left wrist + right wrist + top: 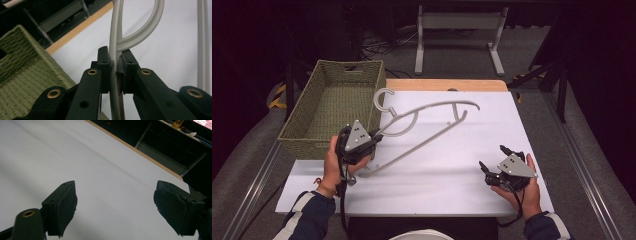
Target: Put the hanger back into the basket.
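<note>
A pale grey plastic clothes hanger [427, 125] is held tilted over the white table sheet [452, 165], its hook [383, 98] near the basket's right wall. My left gripper [379, 135] is shut on the hanger's thin bar close to the hook end. In the left gripper view the two black pads [105, 63] pinch the grey bar [114, 45], and a curved part of the hanger loops off to the right. My right gripper [494, 157] rests low over the sheet at the front right, jaws wide apart and empty; its pads [63, 202] frame bare white sheet.
A green woven basket [299, 132] stands at the left edge of the table, empty inside. The table's wooden edge [447, 85] runs along the far side. Beyond it on the floor are a white metal frame [459, 35] and cables.
</note>
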Motion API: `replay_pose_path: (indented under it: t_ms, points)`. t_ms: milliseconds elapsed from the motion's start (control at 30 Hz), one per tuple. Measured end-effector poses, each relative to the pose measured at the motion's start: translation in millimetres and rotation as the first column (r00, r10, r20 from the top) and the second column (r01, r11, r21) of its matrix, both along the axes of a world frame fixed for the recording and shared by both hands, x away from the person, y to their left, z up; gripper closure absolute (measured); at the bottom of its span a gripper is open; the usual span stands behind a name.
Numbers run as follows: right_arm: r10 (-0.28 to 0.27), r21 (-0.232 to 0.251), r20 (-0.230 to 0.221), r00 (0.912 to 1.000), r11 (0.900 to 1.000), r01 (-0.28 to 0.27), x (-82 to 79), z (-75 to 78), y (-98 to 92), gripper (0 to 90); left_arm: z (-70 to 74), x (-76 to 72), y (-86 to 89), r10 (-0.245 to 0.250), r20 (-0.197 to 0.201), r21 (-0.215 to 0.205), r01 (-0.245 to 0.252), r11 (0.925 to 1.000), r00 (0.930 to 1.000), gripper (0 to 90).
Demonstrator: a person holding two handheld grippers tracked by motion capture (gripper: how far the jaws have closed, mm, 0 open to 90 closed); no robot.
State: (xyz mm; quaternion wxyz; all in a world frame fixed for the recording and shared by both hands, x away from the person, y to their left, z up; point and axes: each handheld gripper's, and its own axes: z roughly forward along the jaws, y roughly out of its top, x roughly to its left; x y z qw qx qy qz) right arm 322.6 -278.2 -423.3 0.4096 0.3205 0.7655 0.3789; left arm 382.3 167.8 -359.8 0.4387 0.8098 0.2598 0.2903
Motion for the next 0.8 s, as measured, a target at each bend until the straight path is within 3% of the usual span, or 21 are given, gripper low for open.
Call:
replay_pose_path:
  t_ms: [133,333,633,800]
  points:
    - [0.024,0.005,-0.009,0.9997,1.0,-0.024,0.9,-2.3,2.6,18.7,9.1,5.8,12.7,0.038,0.005,-0.05,-0.038,0.998,0.9993,81.0]
    - [0.038,-0.014,-0.048,0.9981,0.999,-0.039,3.3,-9.2,7.8,18.8,24.9,13.7,36.2,0.09,0.007,-0.133,-0.088,0.9873,0.9959,81.1]
    - [0.059,-0.029,-0.082,0.9949,0.998,-0.062,5.1,-13.9,12.9,18.8,35.1,34.6,66.2,0.158,-0.026,-0.12,-0.16,0.9798,0.987,81.1]
    - [0.063,-0.032,-0.091,0.9939,0.997,-0.066,5.7,-15.0,14.5,18.8,37.2,45.5,83.5,0.196,-0.046,-0.134,-0.2,0.9706,0.9796,81.0]
